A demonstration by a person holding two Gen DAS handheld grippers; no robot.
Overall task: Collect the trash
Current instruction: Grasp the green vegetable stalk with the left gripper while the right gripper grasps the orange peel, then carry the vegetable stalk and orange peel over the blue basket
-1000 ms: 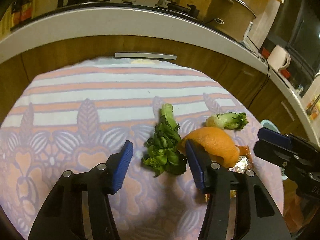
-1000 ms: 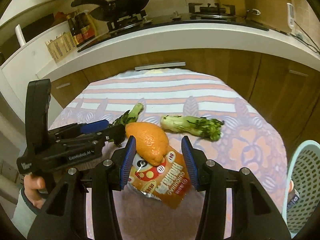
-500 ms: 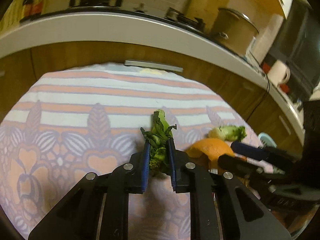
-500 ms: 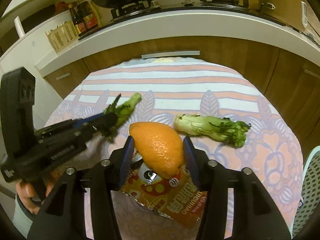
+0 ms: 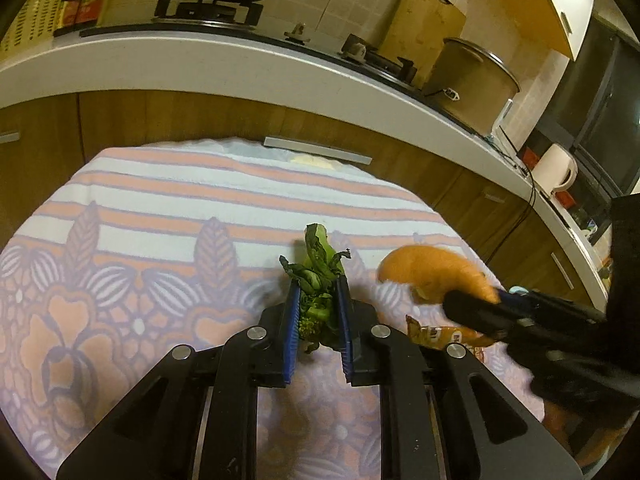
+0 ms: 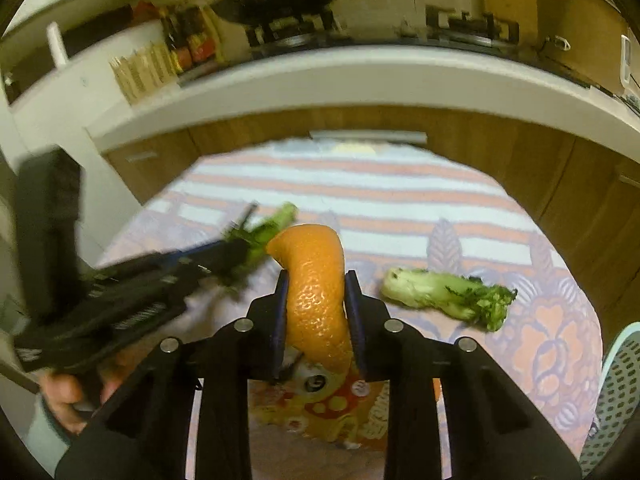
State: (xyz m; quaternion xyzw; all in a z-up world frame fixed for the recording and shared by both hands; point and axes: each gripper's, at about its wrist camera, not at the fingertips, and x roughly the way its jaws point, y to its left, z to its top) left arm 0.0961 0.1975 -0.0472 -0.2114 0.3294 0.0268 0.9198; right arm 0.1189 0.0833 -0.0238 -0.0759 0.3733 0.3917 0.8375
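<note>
My left gripper (image 5: 318, 292) is shut on a leafy green vegetable scrap (image 5: 318, 268) and holds it just above the patterned cloth. My right gripper (image 6: 314, 280) is shut on a curved orange peel (image 6: 316, 288), lifted off an orange snack wrapper (image 6: 340, 408) that lies on the cloth below. The peel (image 5: 432, 272) and wrapper (image 5: 440, 336) also show in the left wrist view, to the right of my left gripper. A second green vegetable stalk (image 6: 448, 296) lies on the cloth right of the peel.
The round table has a striped, floral cloth (image 5: 160, 240). A pale perforated basket (image 6: 616, 392) stands off the table's right edge. A wooden cabinet with a white counter (image 5: 200, 56) curves behind, carrying a stove, a pan and a pot (image 5: 472, 84).
My left gripper closed on the leafy scrap and raised it. My right gripper closed on the orange peel and lifted it off the wrapper.
</note>
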